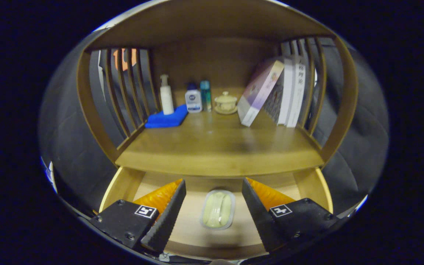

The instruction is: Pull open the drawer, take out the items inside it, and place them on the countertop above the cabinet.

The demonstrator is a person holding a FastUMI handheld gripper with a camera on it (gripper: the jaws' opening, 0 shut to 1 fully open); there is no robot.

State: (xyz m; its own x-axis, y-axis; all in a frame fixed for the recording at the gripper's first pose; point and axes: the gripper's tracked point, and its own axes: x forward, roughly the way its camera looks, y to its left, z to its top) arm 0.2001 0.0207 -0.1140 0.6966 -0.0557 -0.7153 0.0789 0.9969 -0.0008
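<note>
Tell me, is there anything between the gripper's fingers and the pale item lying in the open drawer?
Nothing visible does. The gripper is open, its fingers spread on either side of the pale oval item, which lies alone on the bare drawer floor between them.

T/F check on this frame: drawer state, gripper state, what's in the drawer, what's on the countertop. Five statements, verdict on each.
1. The drawer is pulled open. True.
2. The gripper is shut on the pale oval case. False: its fingers are spread open, with the case lying between them, untouched.
3. The case already sits on the countertop. False: it lies inside the drawer.
4. A blue cloth lies on the countertop beside a white pump bottle. True.
5. The books lie flat in a stack. False: they stand, the nearest one leaning.
</note>
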